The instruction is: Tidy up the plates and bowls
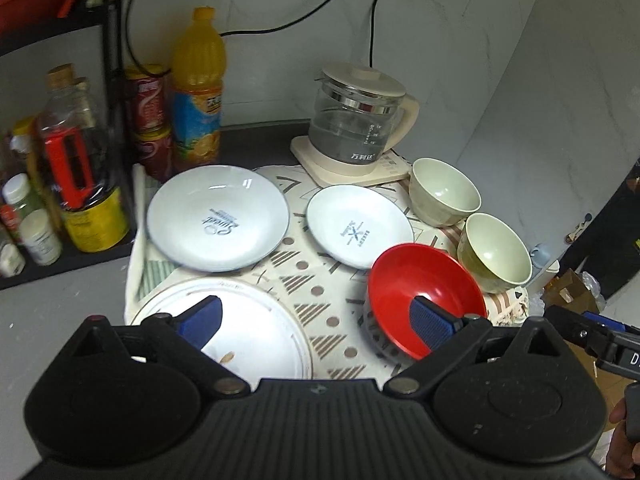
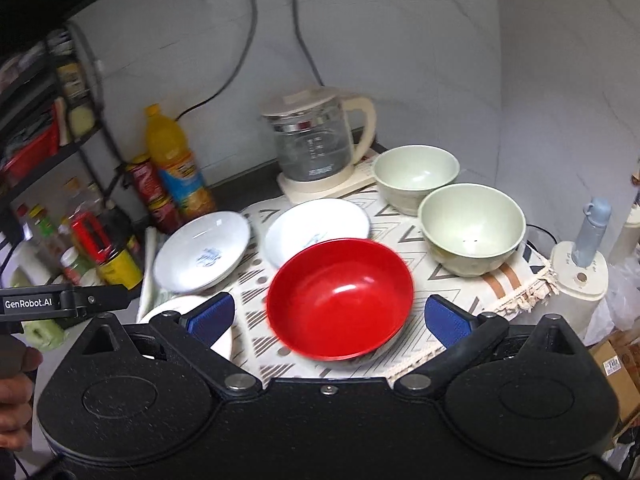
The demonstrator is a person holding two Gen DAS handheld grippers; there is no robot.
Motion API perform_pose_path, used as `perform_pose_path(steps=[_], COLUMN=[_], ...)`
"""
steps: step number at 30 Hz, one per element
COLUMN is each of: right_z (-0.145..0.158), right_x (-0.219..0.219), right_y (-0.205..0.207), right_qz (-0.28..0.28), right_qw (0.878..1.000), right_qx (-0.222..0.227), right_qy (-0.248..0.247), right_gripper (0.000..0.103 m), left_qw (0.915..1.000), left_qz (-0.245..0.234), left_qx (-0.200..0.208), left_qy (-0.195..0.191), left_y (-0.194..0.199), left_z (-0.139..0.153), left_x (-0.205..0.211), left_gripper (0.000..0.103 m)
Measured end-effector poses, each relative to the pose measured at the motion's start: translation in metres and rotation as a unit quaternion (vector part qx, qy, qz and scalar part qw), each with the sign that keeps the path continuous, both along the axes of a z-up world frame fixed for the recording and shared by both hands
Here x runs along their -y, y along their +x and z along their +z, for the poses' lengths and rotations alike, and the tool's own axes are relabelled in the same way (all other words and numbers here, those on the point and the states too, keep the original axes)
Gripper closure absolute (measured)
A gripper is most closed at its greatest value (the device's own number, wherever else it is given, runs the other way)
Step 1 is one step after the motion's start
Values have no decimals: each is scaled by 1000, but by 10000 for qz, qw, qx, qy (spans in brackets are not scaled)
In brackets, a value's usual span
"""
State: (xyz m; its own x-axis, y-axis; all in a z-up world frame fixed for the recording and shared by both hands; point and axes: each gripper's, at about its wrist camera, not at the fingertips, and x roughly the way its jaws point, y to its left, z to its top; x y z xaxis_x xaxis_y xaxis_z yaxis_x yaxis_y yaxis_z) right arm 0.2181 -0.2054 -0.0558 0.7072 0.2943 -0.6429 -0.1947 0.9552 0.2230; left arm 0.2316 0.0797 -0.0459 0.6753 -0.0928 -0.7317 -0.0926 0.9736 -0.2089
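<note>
A round table draped in a cream cloth (image 1: 320,304) printed with brown triangles and dots carries all the dishes. On its near left lies a large white plate with a thin brown rim line (image 1: 256,340), and the left gripper (image 1: 316,320) hangs above it with its 2 blue-padded fingers spread wide apart, holding nothing. On the near right sits a glossy red plastic bowl (image 2: 340,300), upright on the cloth; the right gripper (image 2: 330,314) hovers over it with its fingers set wide to either side of the bowl, clear of the rim.

Farther back are 2 shallow white plates with blue printed lettering: the bigger one (image 1: 218,218) at far left, the smaller one (image 1: 360,226) just right of it and just behind the red bowl. Along the right edge stand 2 pale green ceramic bowls, one nearer (image 2: 472,228) and one farther (image 2: 416,176), close beside each other; whether they touch is unclear.

At the far side a glass kettle with a cream lid and handle (image 1: 360,120) rests on its cream base. Left of it stand a tall orange juice bottle (image 1: 198,88) and red cans (image 1: 146,100), with jars and bottles on a dark shelf at far left.
</note>
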Motion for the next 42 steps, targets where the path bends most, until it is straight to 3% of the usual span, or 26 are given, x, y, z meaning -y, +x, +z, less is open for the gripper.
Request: perform_pose_path(steps=[22, 28, 38, 42], right_z=[-16, -15, -23, -33], right_x=[30, 53, 92, 111], right_y=[69, 90, 121, 131], right_qz=[-1176, -1441, -1663, -1686], right_qw=[9921, 9876, 9838, 9828], right_qx=[-434, -603, -624, -751], right_qy=[-80, 175, -248, -96], right_gripper=[5, 6, 6, 6], left_qw=[9983, 9972, 9942, 9917], left_qz=[-411, -510, -888, -1076], left_qx=[-268, -365, -474, -507], left_qy=[-310, -416, -368, -497], left_y=[96, 122, 170, 186], left_z=[-9, -15, -22, -27], left_x=[35, 61, 122, 146], left_gripper=[10, 15, 15, 15])
